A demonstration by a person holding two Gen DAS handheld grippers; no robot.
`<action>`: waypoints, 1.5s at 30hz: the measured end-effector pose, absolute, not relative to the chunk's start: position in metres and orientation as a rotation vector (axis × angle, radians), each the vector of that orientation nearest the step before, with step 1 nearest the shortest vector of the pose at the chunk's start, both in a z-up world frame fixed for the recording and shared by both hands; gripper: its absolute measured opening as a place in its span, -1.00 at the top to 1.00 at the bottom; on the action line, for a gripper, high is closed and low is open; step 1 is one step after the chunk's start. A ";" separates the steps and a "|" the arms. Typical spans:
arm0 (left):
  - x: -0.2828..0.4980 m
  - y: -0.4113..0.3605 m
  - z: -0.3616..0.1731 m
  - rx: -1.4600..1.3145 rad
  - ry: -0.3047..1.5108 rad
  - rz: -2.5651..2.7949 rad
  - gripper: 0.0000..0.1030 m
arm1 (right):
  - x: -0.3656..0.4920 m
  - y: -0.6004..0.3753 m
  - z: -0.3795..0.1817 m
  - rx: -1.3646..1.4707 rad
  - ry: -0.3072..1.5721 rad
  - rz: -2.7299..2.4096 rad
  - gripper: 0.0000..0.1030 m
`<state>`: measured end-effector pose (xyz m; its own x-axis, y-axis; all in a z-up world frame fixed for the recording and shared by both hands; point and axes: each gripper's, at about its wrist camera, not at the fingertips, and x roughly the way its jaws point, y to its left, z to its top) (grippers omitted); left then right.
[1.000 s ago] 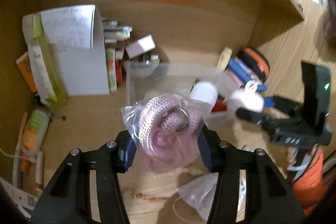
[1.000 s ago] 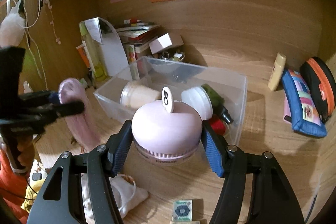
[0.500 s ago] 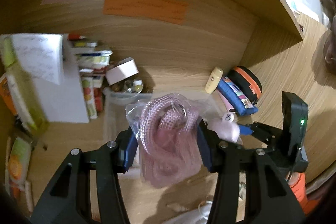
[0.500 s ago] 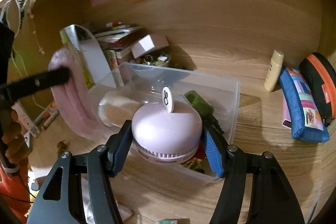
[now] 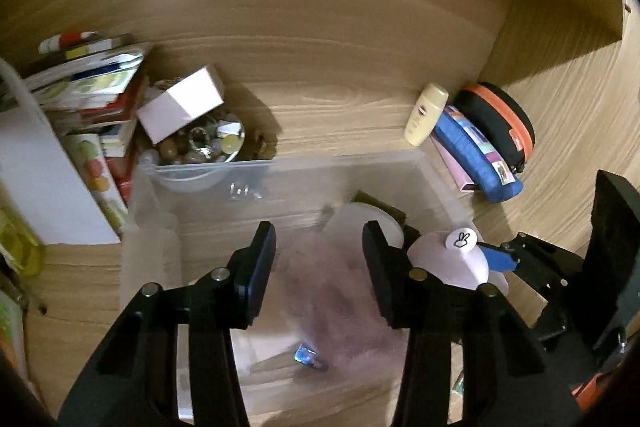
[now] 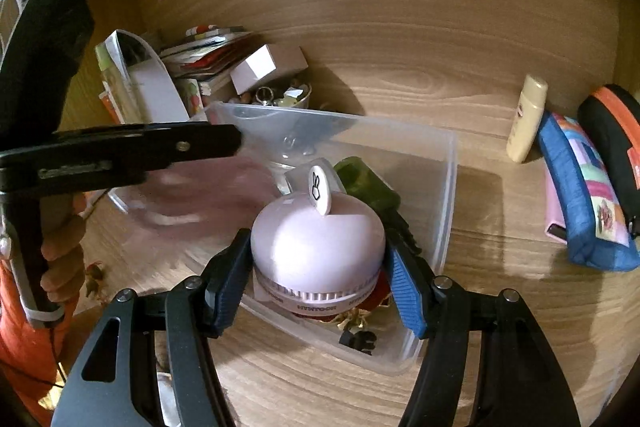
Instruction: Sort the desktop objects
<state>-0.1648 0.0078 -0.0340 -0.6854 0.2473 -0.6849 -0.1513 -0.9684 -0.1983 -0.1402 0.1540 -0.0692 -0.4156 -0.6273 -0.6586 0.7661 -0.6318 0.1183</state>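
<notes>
Pink round brush [image 6: 316, 247]: clamped in my right claw [image 6: 316, 259], dome up, white tab with the two-finger sign standing on top. Both pads press its sides at roughly half opening. Grip looks square.

Position: the brush hangs over the near right part of the clear bin [image 6: 340, 117], above the red and gold clutter at the bottom. A green bottle [image 6: 368, 187] lies in the bin just behind it. The brush is round, so there is no long axis to line up. What counts is that the bin floor lies straight below the claw, not ahead of it. I judge the next move to be a short drop or lowering, then letting go.

Bag of pink rope [image 5: 340, 299]: a blurred pink mass low inside the bin's left half, under my left claw [image 5: 318, 239]. Those jaws have just been closing, yet nothing sits between the tips; I see the bin wall and a white lid [image 5: 360, 223] through the gap. I read the bag as loose from the claw, though the blur keeps me from being certain.

Right claw is the one carrying work. The left one crosses over the bin just beside the brush, with the person's hand [image 6: 60, 259] on its handle; a clash between them is the risk.

Outward on the counter [image 6: 500, 307]: cream bottle [image 6: 526, 119] and blue pencil case [image 6: 580, 195], well right of the bin.
</notes>
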 end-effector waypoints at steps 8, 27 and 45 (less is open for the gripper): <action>-0.164 0.008 -0.031 -1.117 -0.192 2.694 0.13 | -0.136 0.151 -0.069 0.825 0.313 -2.118 -0.17; -0.098 -0.007 0.008 -0.997 -0.160 2.815 -0.32 | -0.105 0.165 -0.042 0.740 0.390 -2.232 -0.60; -0.021 -0.081 -0.028 -1.201 -0.209 2.952 -0.84 | -0.065 0.216 -0.046 0.769 0.457 -2.320 -0.64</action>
<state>-0.0211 -0.0813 -0.0276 -0.7162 0.0009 -0.6979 0.0974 -0.9901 -0.1012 -0.0646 0.2161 -0.0458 -0.6218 -0.4665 -0.6290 0.6701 -0.7326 -0.1191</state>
